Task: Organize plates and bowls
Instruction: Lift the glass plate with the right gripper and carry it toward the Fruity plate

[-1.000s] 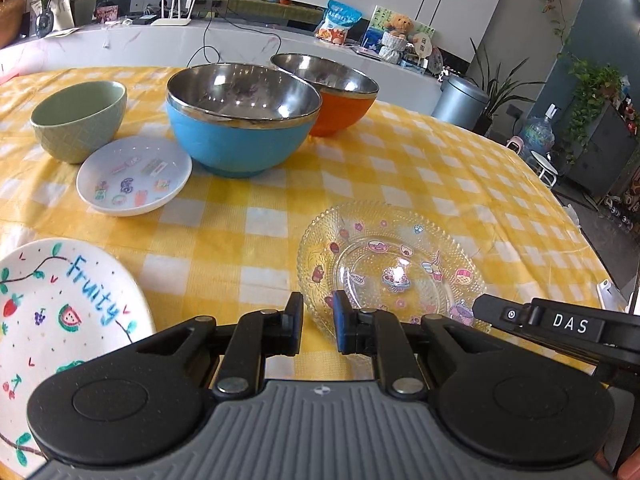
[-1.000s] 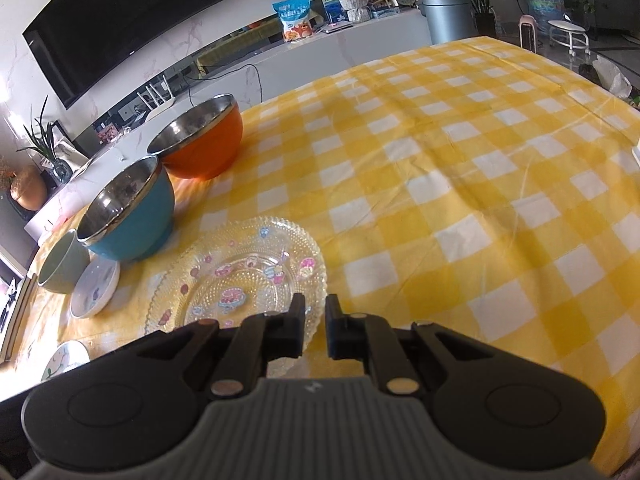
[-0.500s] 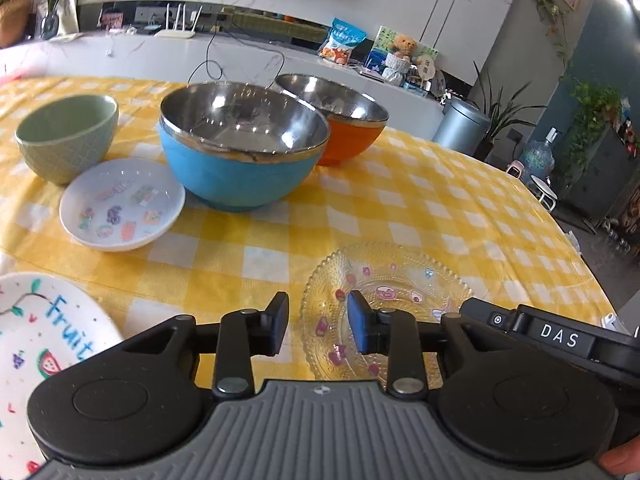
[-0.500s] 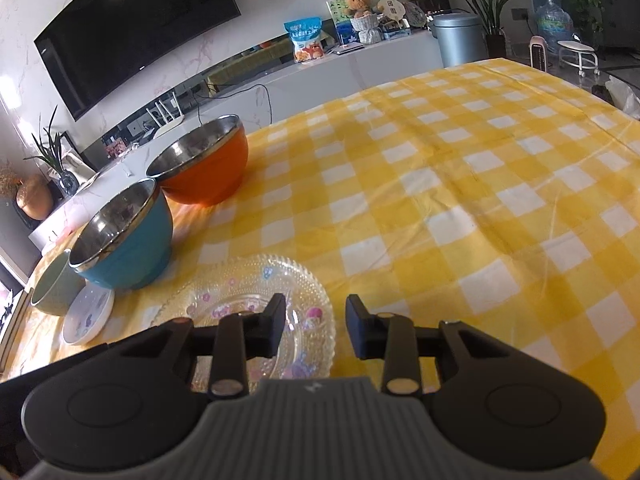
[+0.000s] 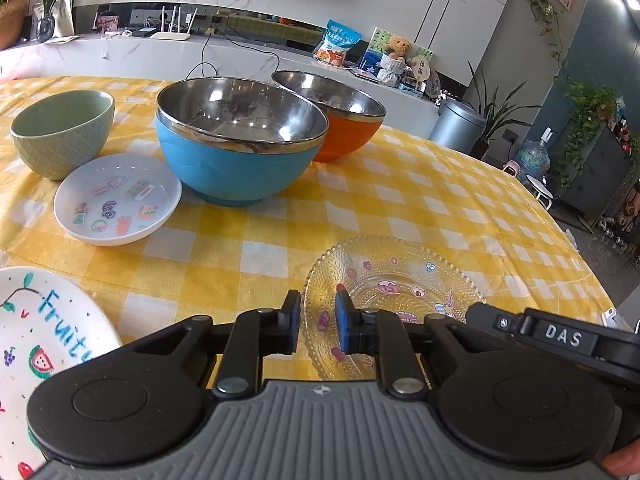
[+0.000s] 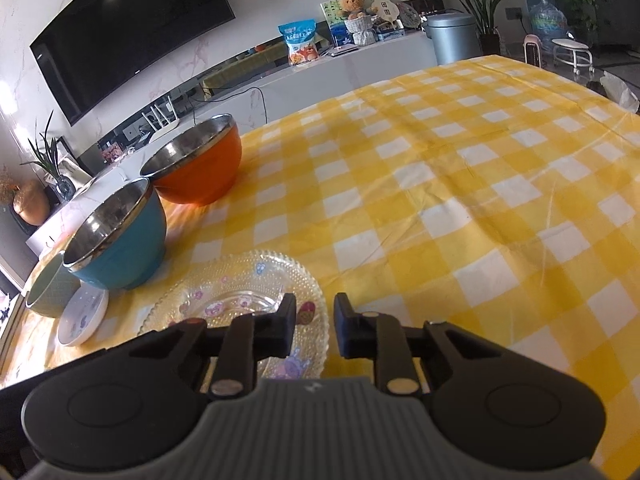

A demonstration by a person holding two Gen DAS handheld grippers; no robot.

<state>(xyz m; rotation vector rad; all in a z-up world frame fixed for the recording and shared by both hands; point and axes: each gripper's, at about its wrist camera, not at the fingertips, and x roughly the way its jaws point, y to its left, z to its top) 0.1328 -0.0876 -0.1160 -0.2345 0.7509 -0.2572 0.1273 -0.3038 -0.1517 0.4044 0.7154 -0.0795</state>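
A clear glass plate (image 5: 400,280) with small stickers lies on the yellow checked tablecloth; it also shows in the right wrist view (image 6: 240,292). My left gripper (image 5: 317,326) is open, its jaws straddling the plate's left rim. My right gripper (image 6: 315,330) is open, straddling the plate's right rim. Behind stand a blue steel bowl (image 5: 240,148), an orange steel bowl (image 5: 340,120) and a green bowl (image 5: 62,132). A small white dish (image 5: 116,204) and a white "Fruity" plate (image 5: 44,340) lie at left.
The table (image 6: 460,200) stretches to the right under the checked cloth. A white counter (image 5: 240,56) with a snack bag and a teddy bear runs behind the table. A metal bin (image 5: 456,128) stands beyond the far edge.
Both grippers opened from nearly shut. Both cameras dropped lower and closer to the table, and the jaws now sit over the glass plate's opposite rims.
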